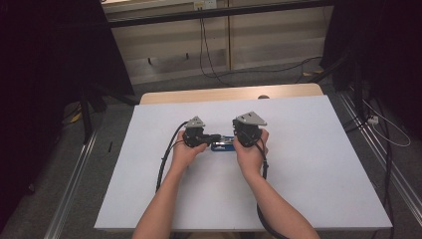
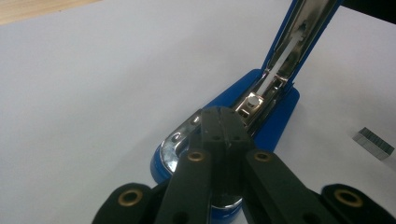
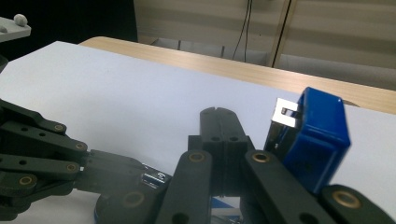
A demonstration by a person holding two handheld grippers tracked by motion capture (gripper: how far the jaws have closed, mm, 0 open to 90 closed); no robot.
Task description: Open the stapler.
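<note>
Blue stapler (image 2: 275, 116) lay near the middle of the white bench (image 1: 318, 169), top arm swung up and open, staple channel exposed. I had the left gripper (image 2: 223, 116) down on the stapler's base at its rounded chrome end, fingers pressed together, apparently pinning the base flat rather than pinching it. The right gripper (image 3: 219, 119), fingers likewise pressed together, sat just beside the raised arm's blue tip (image 3: 317, 140), seemingly propping it open.

A strip of staples (image 2: 373, 142) lay on the bench to one side of the stapler, apart from it.

Judgement: for loading, keep the base pinned so it cannot slide, and support the arm from beneath without levering the hinge.

Unclear: from overhead my hands covered most of the stapler. Whether the right fingers actually touched the arm I could not tell; the hinge was hidden.
</note>
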